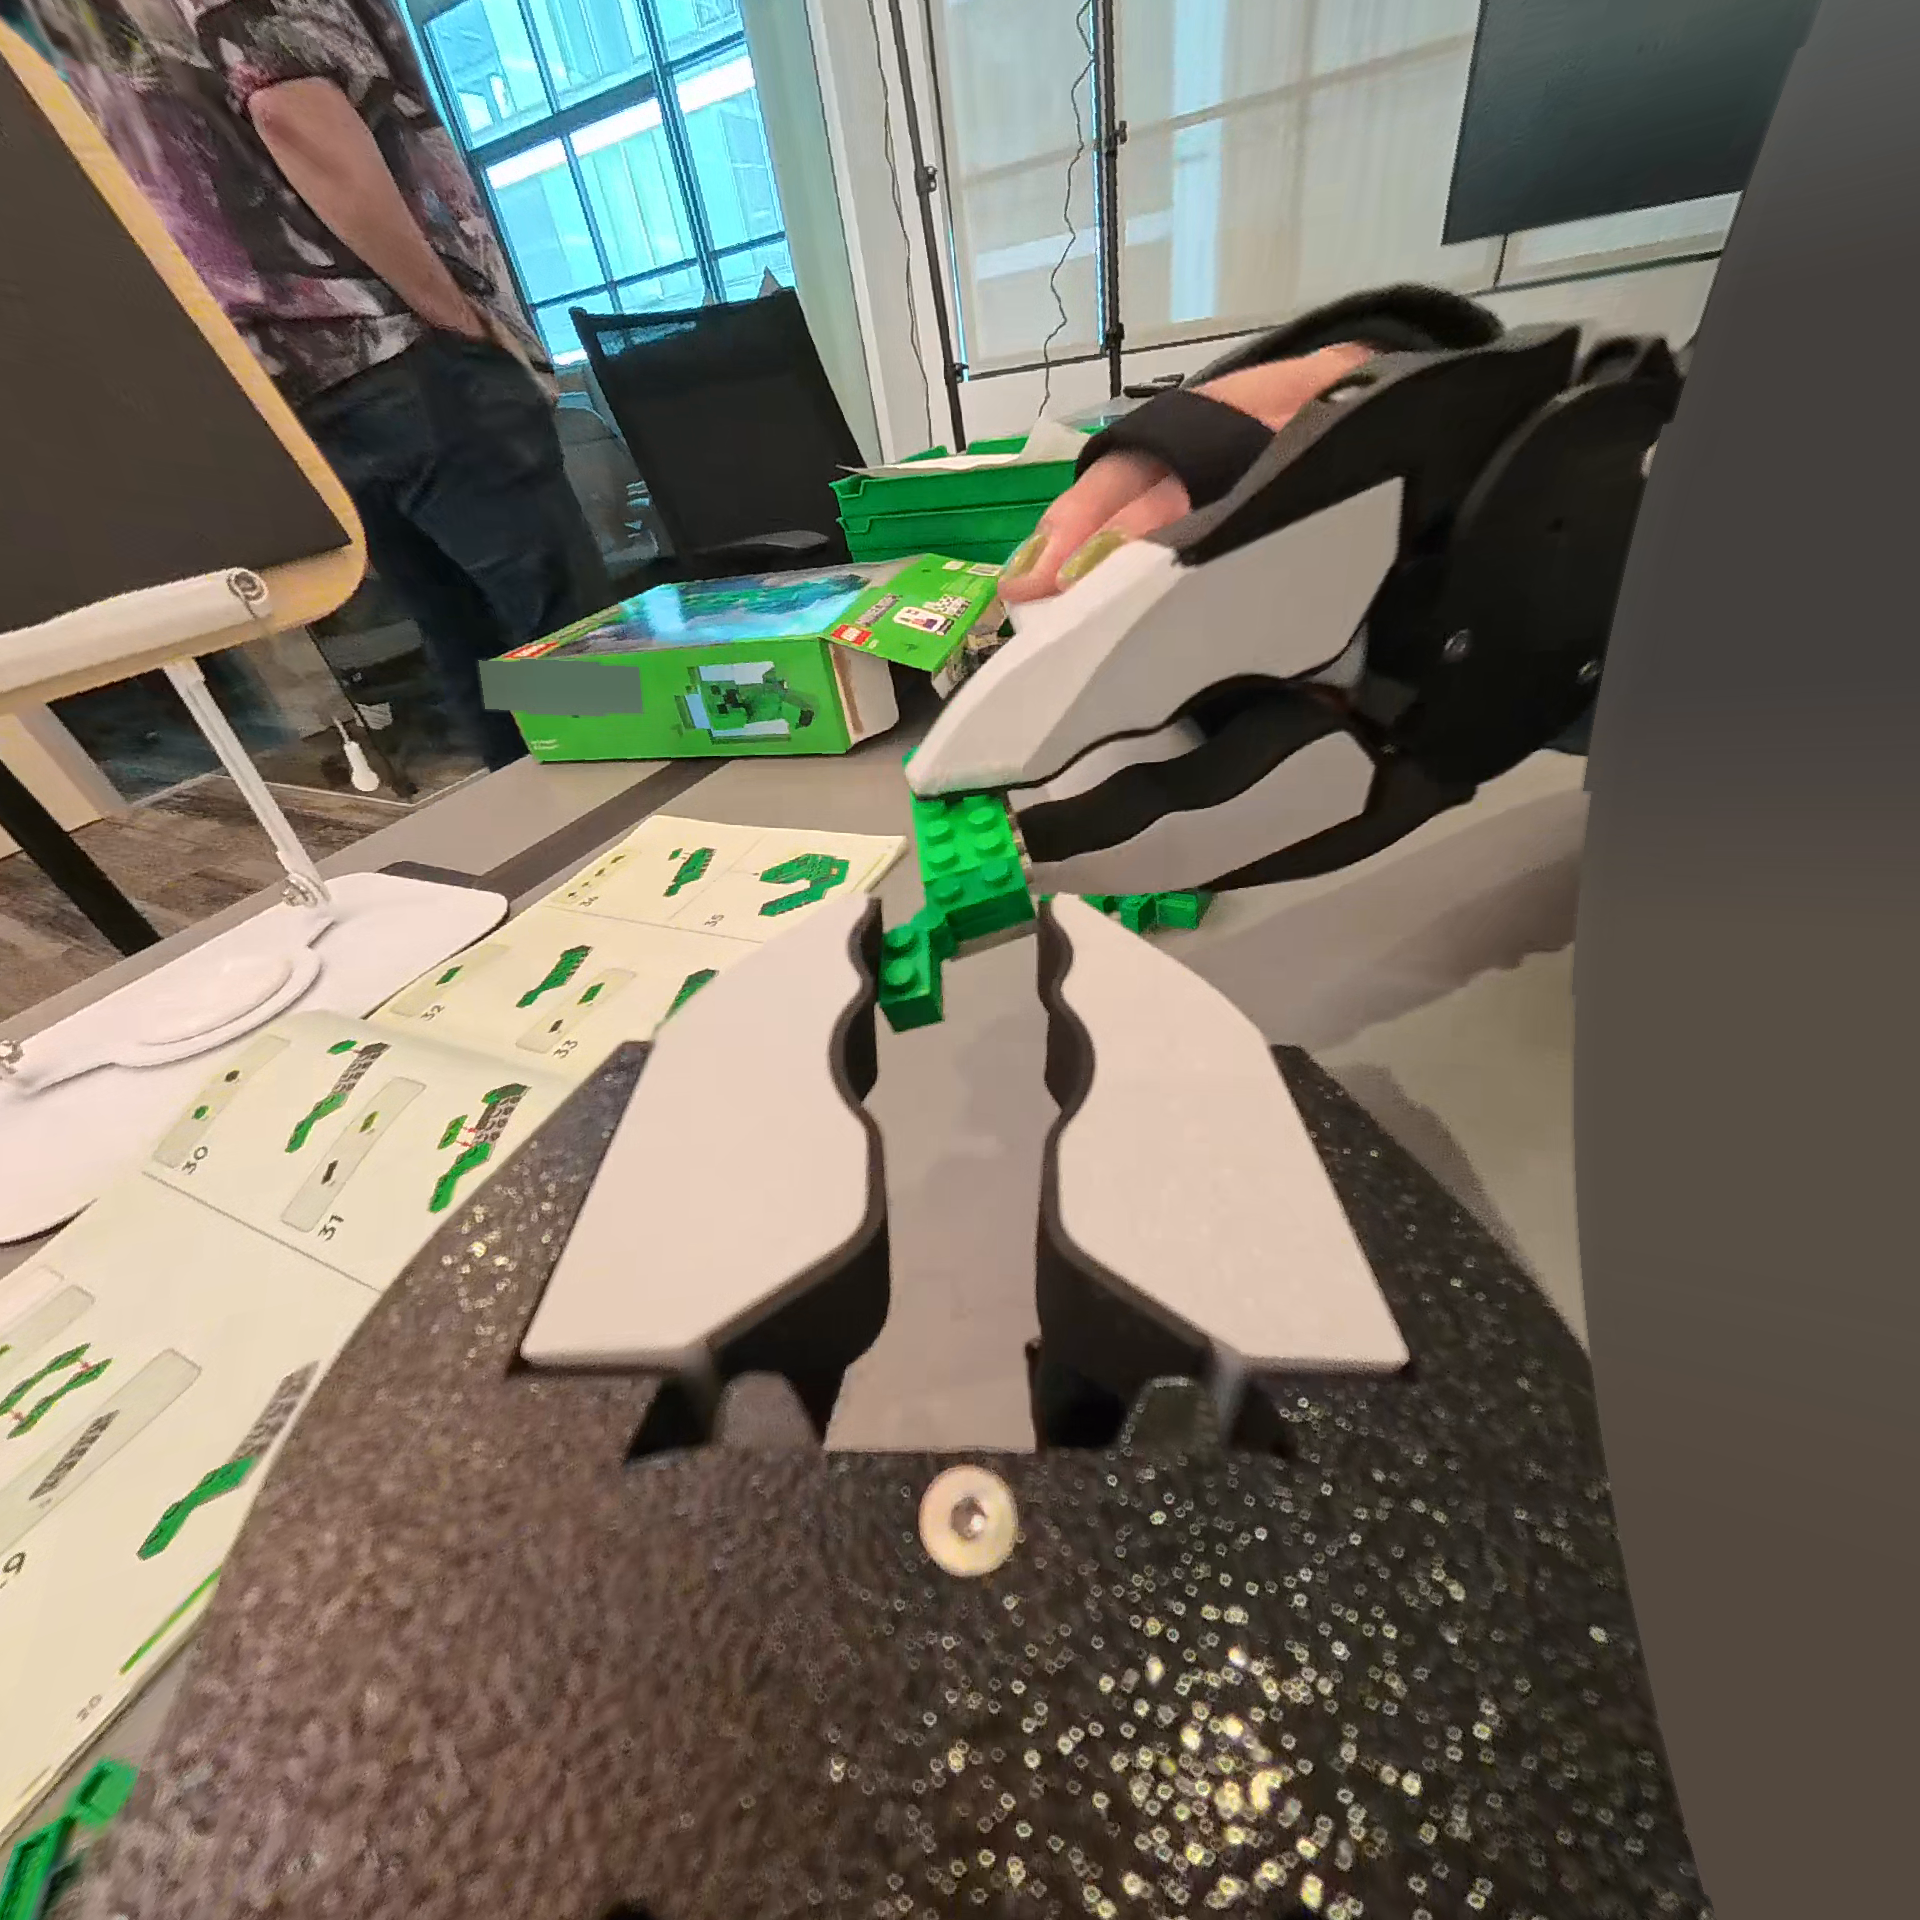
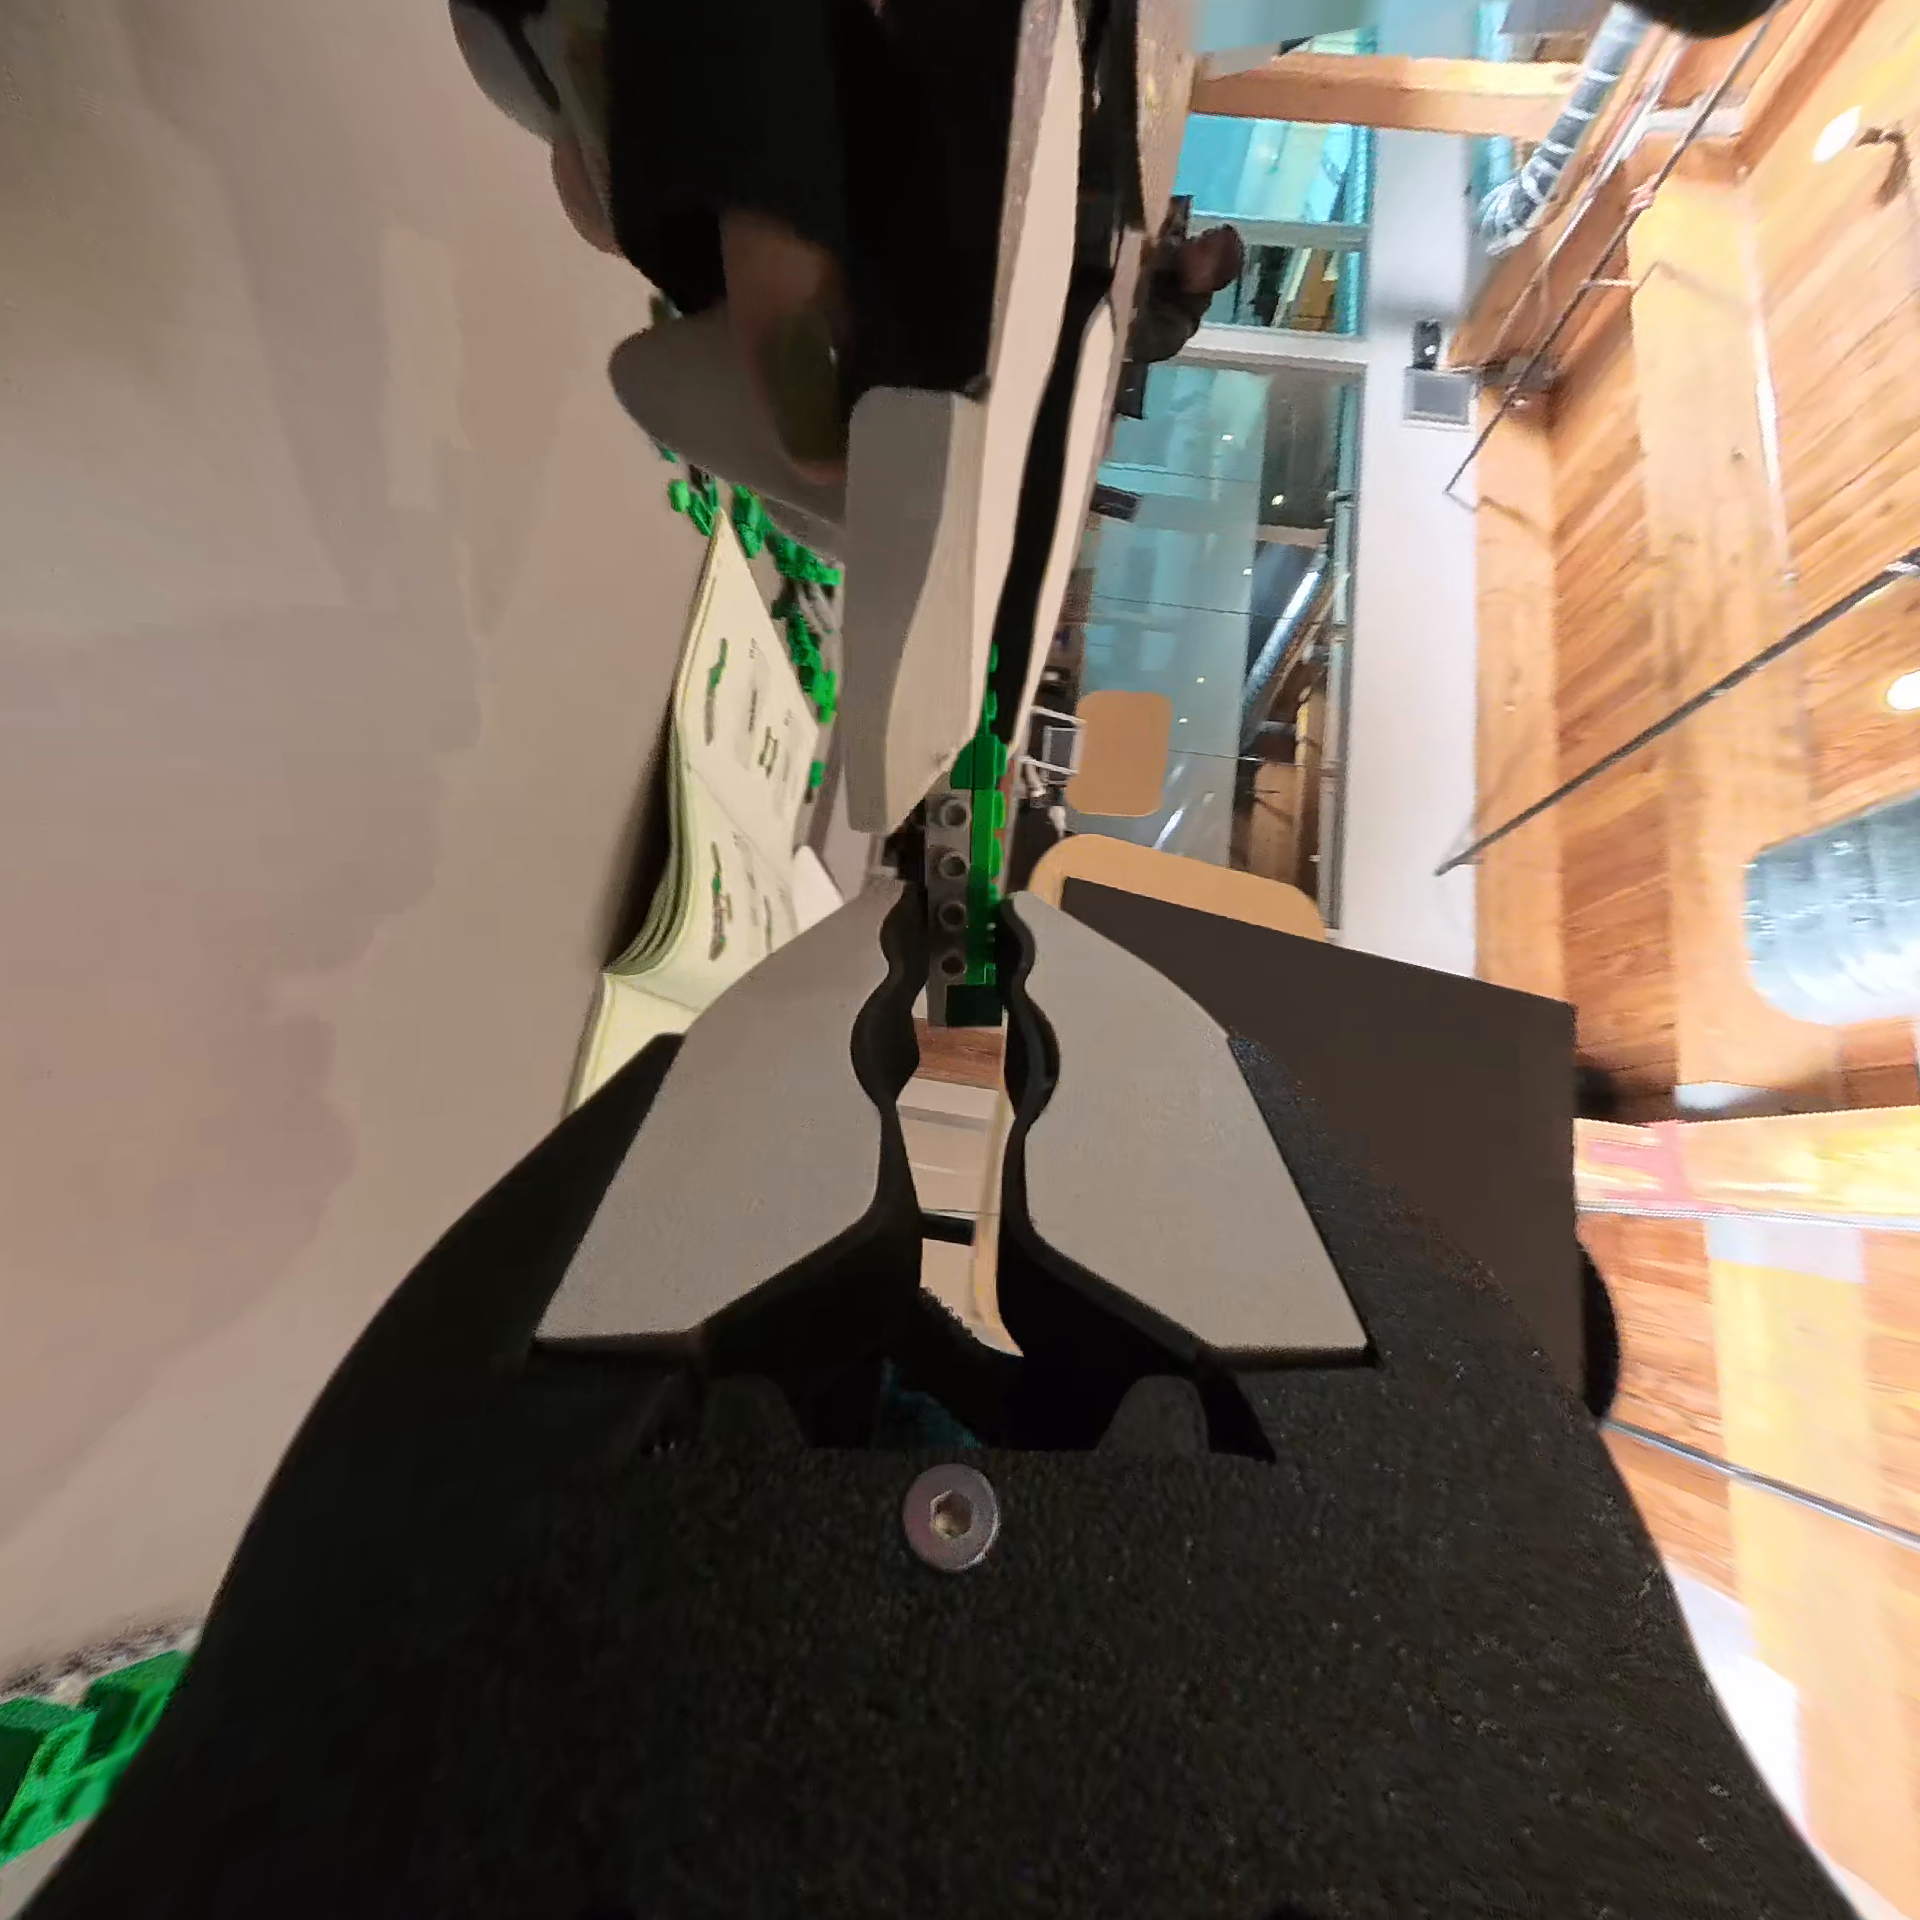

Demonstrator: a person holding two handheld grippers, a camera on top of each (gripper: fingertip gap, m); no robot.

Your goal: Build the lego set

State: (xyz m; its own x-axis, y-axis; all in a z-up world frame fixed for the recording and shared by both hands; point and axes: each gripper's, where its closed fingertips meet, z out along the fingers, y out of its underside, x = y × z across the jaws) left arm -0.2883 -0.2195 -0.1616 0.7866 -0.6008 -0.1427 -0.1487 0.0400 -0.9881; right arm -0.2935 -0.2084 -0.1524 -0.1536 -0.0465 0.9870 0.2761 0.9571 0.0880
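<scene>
From the left wrist view, the green brick assembly is held off the grey table, just beyond the tips of the left gripper. The left jaws stand apart with a clear gap; whether their tips touch the assembly's lower green piece I cannot tell. Above the assembly, the right gripper comes in from the right, its jaws pinched on the assembly's top edge. Left of the assembly lies the open instruction booklet, its paper flat and matte; behind the assembly sits a green cardboard box with an open flap, and a white lamp base rests beyond the booklet.

From the right wrist view, turned sideways, the assembly sits edge-on between the right gripper's tips: a grey studded strip against thin green plates, the jaws clamped on it. Beyond the assembly the left gripper reaches in. Loose green bricks lie scattered beside the booklet.

The assembly looks light, rigid and smooth, hard plastic with studs. It would likely snap apart if twisted, so it is best gripped across flat faces, close to the joint being pressed.
</scene>
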